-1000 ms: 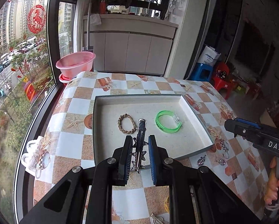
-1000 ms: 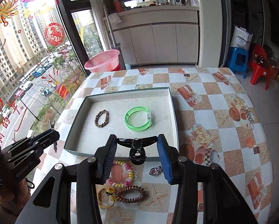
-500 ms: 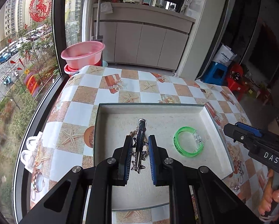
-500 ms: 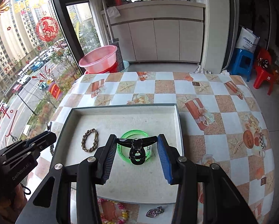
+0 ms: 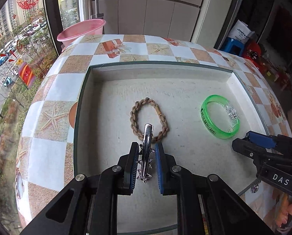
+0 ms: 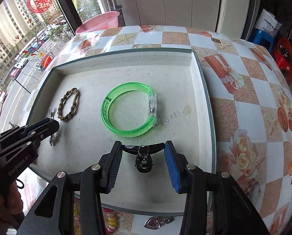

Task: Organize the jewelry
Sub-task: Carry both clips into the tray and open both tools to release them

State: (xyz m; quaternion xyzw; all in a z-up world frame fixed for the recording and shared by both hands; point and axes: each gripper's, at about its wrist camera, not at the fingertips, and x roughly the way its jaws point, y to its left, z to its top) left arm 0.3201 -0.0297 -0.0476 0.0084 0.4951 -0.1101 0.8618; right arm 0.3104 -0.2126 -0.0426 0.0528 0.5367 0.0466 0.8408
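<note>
My left gripper [image 5: 145, 151] is shut on a silver spiked hair clip [image 5: 146, 146] and hangs low over the grey tray [image 5: 81, 105], just short of a braided brown bracelet [image 5: 148, 120]. My right gripper [image 6: 144, 152] is shut on a black hair clip [image 6: 144, 157], low over the same tray [image 6: 206, 105], close to a green plastic bangle [image 6: 129, 108]. The bangle [image 5: 220, 121] lies right of the braided bracelet [image 6: 68, 104]. Each gripper shows in the other's view: the right gripper's fingers [image 5: 251, 146] and the left gripper's fingers [image 6: 40, 126].
The tray sits on a round table with a checked starfish cloth [image 6: 243, 82]. A heart pendant [image 6: 157, 222] and a bead string [image 6: 110, 221] lie on the cloth at the tray's near edge. A pink basin [image 5: 81, 29] stands past the table's far left.
Both grippers have sunk and moved forward from the table's near side to over the tray, each still holding its clip. The bracelet and bangle look closer and larger.
</note>
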